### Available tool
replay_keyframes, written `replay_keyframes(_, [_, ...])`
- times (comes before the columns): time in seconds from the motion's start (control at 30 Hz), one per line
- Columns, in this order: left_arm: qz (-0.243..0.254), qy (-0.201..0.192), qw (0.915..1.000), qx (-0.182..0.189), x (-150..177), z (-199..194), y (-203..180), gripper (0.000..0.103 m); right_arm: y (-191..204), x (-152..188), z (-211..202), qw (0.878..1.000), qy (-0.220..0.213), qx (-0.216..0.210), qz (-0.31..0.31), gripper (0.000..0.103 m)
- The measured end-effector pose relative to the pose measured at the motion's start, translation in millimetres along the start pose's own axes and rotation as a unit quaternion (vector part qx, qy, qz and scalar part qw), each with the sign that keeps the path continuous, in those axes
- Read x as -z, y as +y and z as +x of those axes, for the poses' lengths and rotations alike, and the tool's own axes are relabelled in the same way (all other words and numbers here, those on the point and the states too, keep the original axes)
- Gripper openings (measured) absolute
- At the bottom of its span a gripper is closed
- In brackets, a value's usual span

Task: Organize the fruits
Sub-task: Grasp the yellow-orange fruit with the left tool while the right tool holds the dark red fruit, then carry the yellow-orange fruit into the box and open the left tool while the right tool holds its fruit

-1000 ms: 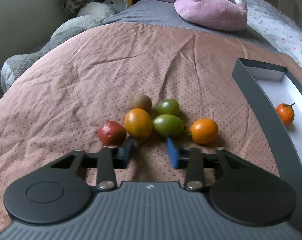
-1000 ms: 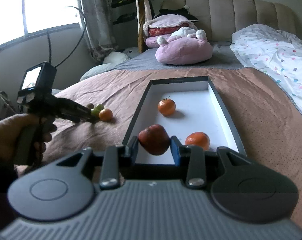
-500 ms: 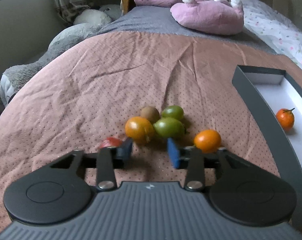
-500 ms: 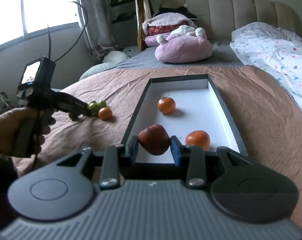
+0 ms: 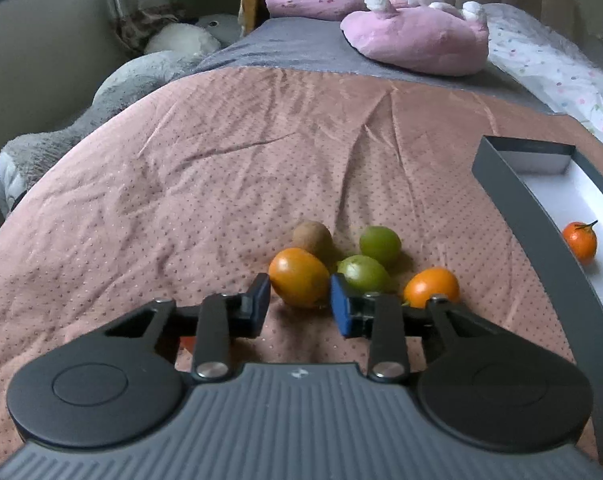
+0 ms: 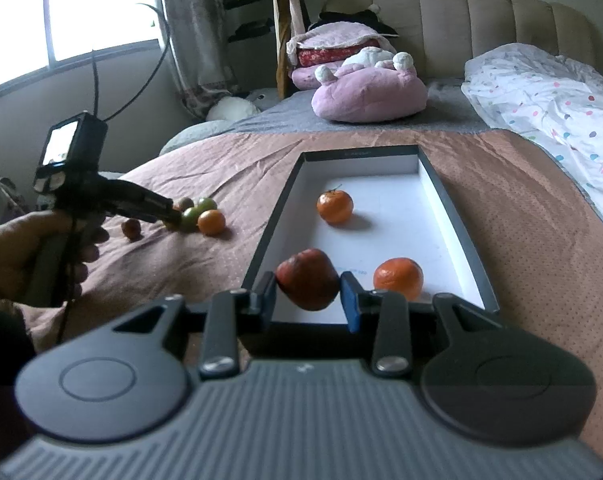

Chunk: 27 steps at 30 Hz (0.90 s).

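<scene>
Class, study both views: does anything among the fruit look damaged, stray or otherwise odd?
Two things. The dark red fruit clamped in the right gripper looks wrinkled and misshapen, unlike the smooth oranges in the box. A small reddish fruit sits apart from the cluster on the bedspread.

Black left gripper (image 5: 300,304), blue-padded fingers (image 5: 339,306), ribbed grey housing, silver screws, trailing black cable
</scene>
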<state>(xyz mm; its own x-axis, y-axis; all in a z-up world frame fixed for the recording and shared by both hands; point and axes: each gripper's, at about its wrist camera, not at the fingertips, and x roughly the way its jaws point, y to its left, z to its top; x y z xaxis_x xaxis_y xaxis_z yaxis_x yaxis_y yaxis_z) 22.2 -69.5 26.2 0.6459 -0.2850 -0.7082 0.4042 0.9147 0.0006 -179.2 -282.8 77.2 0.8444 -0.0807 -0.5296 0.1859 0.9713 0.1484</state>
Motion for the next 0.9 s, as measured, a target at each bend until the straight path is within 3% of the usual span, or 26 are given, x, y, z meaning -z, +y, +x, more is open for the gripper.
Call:
replay_keyframes(0.47, [0.005, 0.013, 0.9989, -0.044, 15, -34, -24, 0.037, 3, 1, -5, 1.0, -0.015, -0.01, -0.01, 0.037])
replay_keyframes(0.9, [0.02, 0.005, 0.9992, -0.033, 26, -90, -69, 0.037, 2, 0, -10, 1.0, -0.025, -0.011, -0.007, 0.037])
